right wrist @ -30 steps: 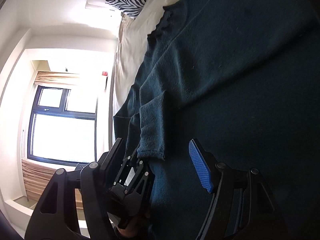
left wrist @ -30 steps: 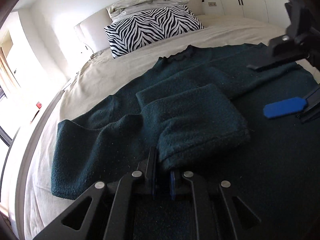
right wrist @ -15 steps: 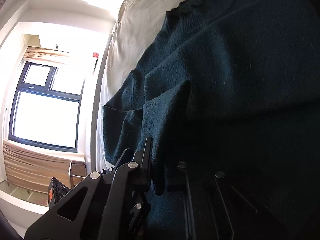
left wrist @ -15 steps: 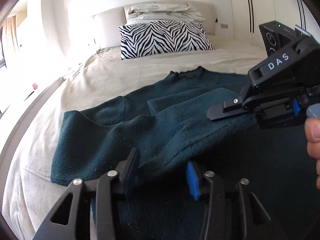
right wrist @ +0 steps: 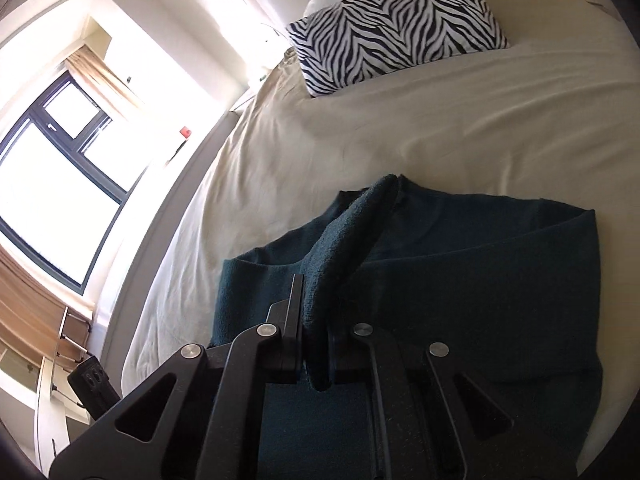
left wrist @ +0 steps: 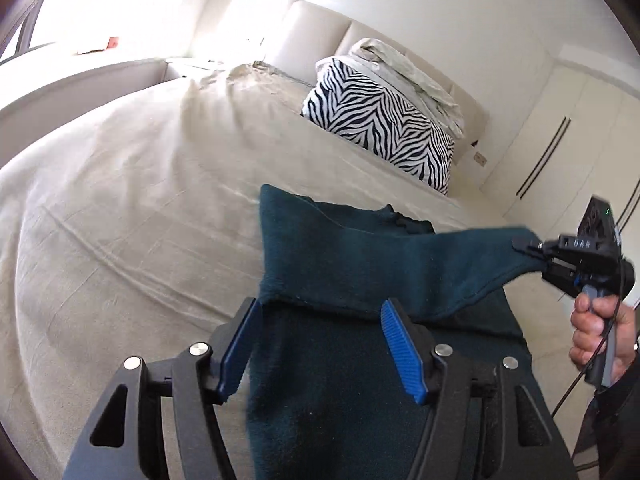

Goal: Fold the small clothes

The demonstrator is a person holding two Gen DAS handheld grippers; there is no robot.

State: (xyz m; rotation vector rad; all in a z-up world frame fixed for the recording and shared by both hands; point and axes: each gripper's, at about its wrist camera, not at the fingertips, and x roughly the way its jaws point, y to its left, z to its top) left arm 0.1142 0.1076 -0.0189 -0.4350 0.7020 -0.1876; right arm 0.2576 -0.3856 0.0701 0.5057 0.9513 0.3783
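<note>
A dark teal sweater (left wrist: 352,264) lies on the beige bed. My left gripper (left wrist: 320,344) is open, its blue pads either side of the sweater's folded left edge, holding nothing. My right gripper (right wrist: 316,344) is shut on a sweater sleeve (right wrist: 344,232) and holds it raised over the body of the sweater. In the left wrist view the right gripper (left wrist: 536,250) is at the right, with the sleeve (left wrist: 472,256) stretched across the sweater toward it.
A zebra-print pillow (left wrist: 384,124) and a crumpled white pillow (left wrist: 408,68) lie at the headboard. The beige bedsheet (left wrist: 132,208) spreads to the left. A window (right wrist: 52,176) is on the left wall, wardrobe doors (left wrist: 560,152) to the right.
My left gripper opened and let go of the sleeve. My right gripper closed on the sleeve and drew it to the right across the sweater.
</note>
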